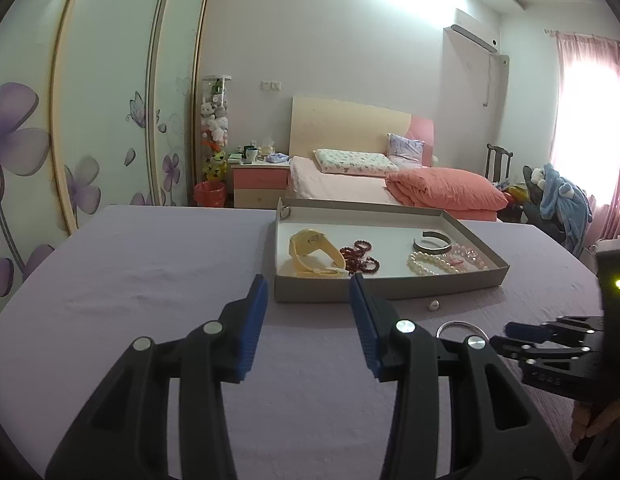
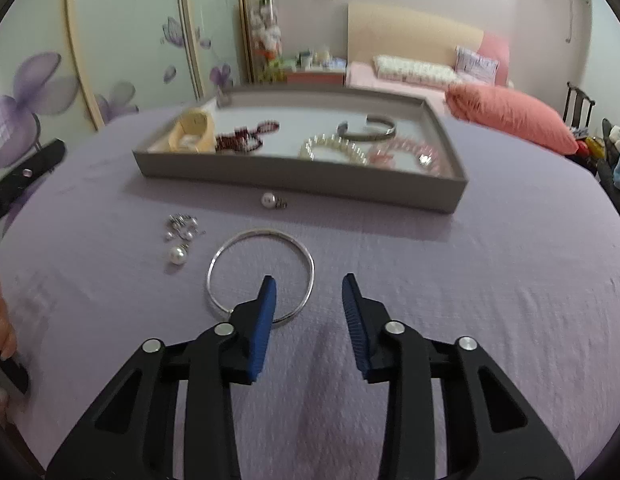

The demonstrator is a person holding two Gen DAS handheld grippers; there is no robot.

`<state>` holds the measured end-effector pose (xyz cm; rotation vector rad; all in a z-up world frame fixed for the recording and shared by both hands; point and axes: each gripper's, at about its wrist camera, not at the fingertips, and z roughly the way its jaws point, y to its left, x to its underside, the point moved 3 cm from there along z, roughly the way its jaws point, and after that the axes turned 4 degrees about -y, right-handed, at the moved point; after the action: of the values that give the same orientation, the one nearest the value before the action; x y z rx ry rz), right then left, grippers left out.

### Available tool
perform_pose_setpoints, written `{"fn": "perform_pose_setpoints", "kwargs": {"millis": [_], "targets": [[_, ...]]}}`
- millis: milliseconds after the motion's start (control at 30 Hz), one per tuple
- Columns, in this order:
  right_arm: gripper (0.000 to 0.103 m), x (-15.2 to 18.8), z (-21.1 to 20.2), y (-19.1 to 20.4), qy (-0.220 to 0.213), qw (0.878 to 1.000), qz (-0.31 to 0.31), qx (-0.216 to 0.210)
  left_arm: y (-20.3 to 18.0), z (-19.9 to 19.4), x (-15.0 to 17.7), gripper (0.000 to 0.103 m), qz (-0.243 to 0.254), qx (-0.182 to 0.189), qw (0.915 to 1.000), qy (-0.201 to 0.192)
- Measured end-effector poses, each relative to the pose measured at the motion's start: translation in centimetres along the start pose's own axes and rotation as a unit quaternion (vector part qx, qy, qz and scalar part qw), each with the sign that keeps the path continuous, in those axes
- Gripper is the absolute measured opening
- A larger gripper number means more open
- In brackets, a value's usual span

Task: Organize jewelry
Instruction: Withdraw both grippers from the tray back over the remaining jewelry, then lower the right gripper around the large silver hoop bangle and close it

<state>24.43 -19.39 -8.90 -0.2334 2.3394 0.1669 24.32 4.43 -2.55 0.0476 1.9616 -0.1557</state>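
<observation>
Both tools spread wide over the surface, gripping nothing.

Your right tool hung with its jaws apart just over the near edge of the silver bangle, which lay in front of the grey tray. Pearl earrings sat left of the bangle. Your left tool was spread wide before the tray's left end.

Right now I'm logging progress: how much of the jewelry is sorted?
Done: watch, red beads, cuff and pearl bracelet lie in the tray. In hand: nothing; both the left hand-held gripper and the right hand-held gripper are open. Left: silver bangle and pearl earrings on the cloth.
</observation>
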Motion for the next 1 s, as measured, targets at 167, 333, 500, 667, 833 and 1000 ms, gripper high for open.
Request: {"fn": "perform_pose_setpoints", "kwargs": {"millis": [167,333,500,667,833,1000], "targets": [[0.043,-0.7,-0.8,0.3,-0.016,0.999,0.015,-0.024,0.1,0.1,0.0,0.043,0.0,0.001,1.0,0.001],[0.079,-1.2,-0.6,2.0,-0.017,0.999,-0.015,-0.028,-0.2,0.4,0.0,0.043,0.002,-0.001,1.0,0.005],[0.079,-0.8,0.9,2.6,0.012,0.999,-0.027,-0.024,-0.3,0.7,-0.1,0.044,0.0,0.001,1.0,0.006],[0.079,-0.7,1.4,2.8,0.025,0.999,-0.035,-0.018,0.0,1.1,-0.5,0.044,-0.002,-0.002,1.0,0.004],[0.07,-0.4,1.3,2.3,0.031,0.998,-0.04,-0.023,-0.1,1.7,-0.8,0.044,-0.001,-0.005,1.0,0.007],[0.07,1.7,-1.0,-0.1,0.031,0.999,-0.03,-0.013,-0.7,1.8,-0.4,0.044,0.007,0.002,0.9999,0.011]]}}
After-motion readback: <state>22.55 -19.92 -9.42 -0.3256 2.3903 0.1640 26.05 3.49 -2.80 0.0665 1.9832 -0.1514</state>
